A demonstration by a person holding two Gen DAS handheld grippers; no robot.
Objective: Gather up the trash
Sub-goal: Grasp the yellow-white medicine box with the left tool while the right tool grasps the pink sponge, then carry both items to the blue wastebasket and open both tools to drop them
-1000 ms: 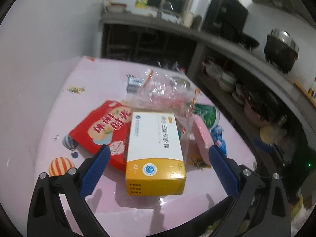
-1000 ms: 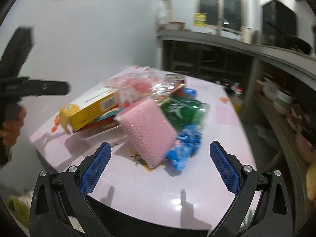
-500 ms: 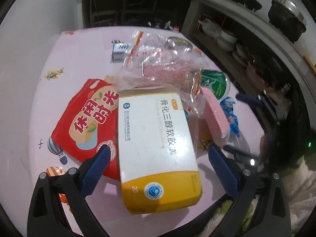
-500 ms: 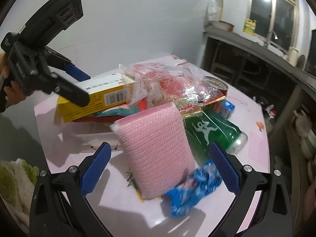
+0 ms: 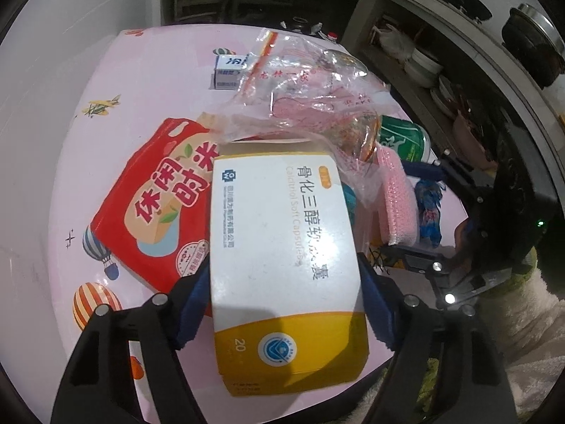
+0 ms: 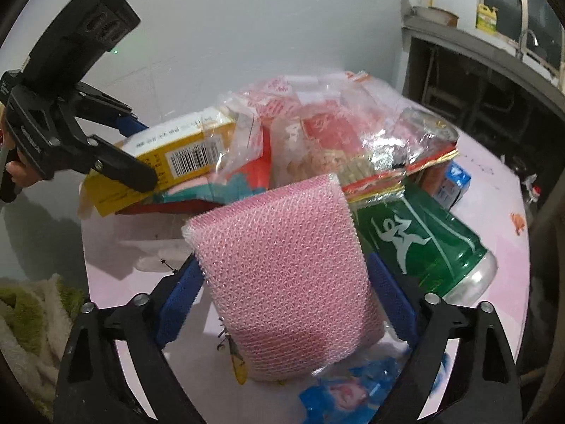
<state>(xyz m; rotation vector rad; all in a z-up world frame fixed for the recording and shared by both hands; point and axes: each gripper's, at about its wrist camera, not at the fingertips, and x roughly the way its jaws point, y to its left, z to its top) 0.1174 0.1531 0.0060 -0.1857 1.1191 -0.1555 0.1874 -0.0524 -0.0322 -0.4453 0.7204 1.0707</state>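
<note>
Two grippers are each closing in on a piece of trash, and nothing looks collected yet. The whole heap sits on the pink worktop [image 5: 148, 70]. The left gripper [image 5: 282, 300] straddles the white and yellow medicine box [image 5: 282, 247]; its jaws have just been closing and now stand against the box's long sides, apparently pressing it, though the box seems to rest on the heap rather than hang free. The right gripper [image 6: 286, 300] straddles the pink bubble-wrap pad [image 6: 282, 265]; its jaws have also just been narrowing, but they sit beside the pad's edges and whether they bite cannot be told.

Plenty is left. A red snack bag [image 5: 152, 205] lies under the box, a crumpled clear plastic bag [image 5: 303, 92] is draped over the middle of the heap, a green can [image 6: 420, 240] lies on its side just beside the pad, a blue wrapper [image 6: 349, 392] lies under the pad's near edge, and a small blue and white carton [image 5: 229, 70] sits at the far side. No bin or bag for the trash is in view, so this seems an early stage: first grasps, no lift.
</note>
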